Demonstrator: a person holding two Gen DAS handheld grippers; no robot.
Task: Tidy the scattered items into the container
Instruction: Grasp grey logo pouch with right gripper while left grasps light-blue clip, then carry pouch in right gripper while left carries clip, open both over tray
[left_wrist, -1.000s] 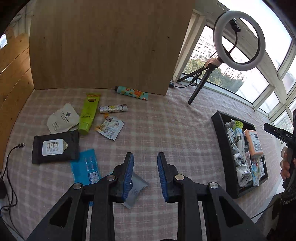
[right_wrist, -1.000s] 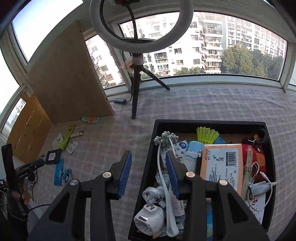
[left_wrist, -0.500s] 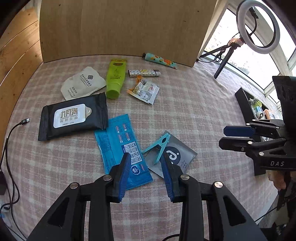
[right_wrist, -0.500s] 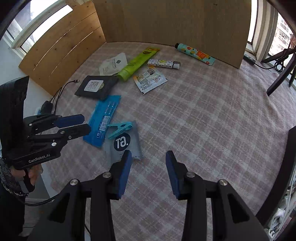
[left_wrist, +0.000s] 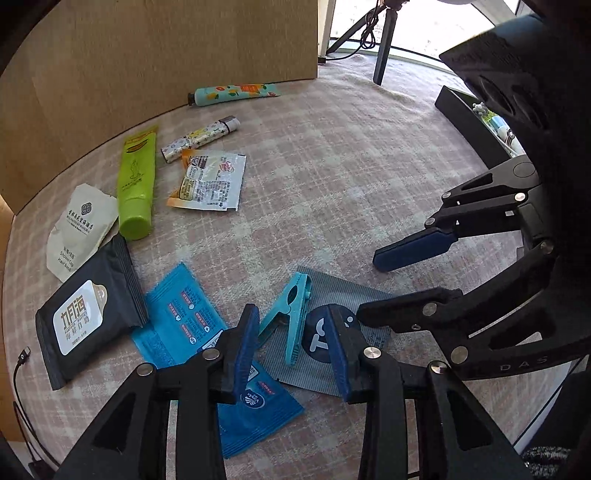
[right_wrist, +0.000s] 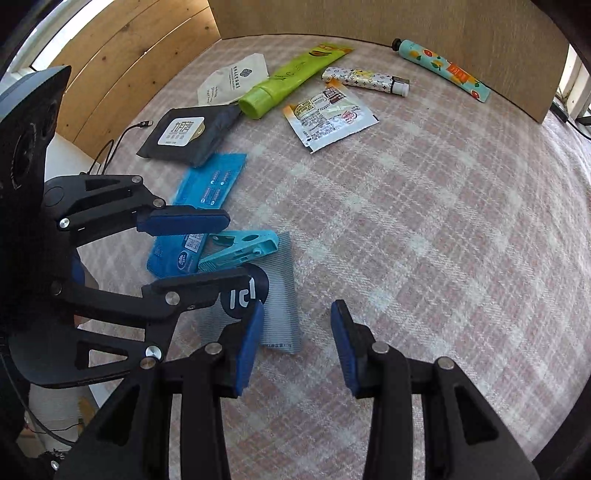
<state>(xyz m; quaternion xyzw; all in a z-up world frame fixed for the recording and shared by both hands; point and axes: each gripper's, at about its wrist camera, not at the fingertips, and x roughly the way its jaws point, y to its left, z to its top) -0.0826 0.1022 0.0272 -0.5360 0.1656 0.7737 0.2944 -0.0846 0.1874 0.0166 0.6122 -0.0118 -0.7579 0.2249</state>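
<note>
A teal clothes peg (left_wrist: 295, 302) lies across a grey sachet (left_wrist: 343, 288) with a dark round logo and a blue sachet (left_wrist: 181, 321). My left gripper (left_wrist: 291, 328) points down over the peg, which sits between its fingers untouched while the jaws are opening. In the right wrist view the peg (right_wrist: 240, 247) shows between the left gripper's (right_wrist: 236, 248) pads. My right gripper (right_wrist: 297, 314) is open just right of it, its left finger over the grey sachet's (right_wrist: 284, 295) edge, nothing between the pads. The black container (left_wrist: 458, 114) stands at the far right.
On the checked cloth lie a black wipes pack (left_wrist: 85, 317), white sachet (left_wrist: 77, 225), green tube (left_wrist: 136, 184), patterned lighter (left_wrist: 201, 138), printed sachet (left_wrist: 210, 181) and floral tube (left_wrist: 232, 92). A wooden board (left_wrist: 147, 55) backs them. A tripod leg (left_wrist: 382, 55) stands behind.
My right gripper swung from above the container over to the scattered items and dropped low. My left gripper sank onto the peg and its jaws widened.
</note>
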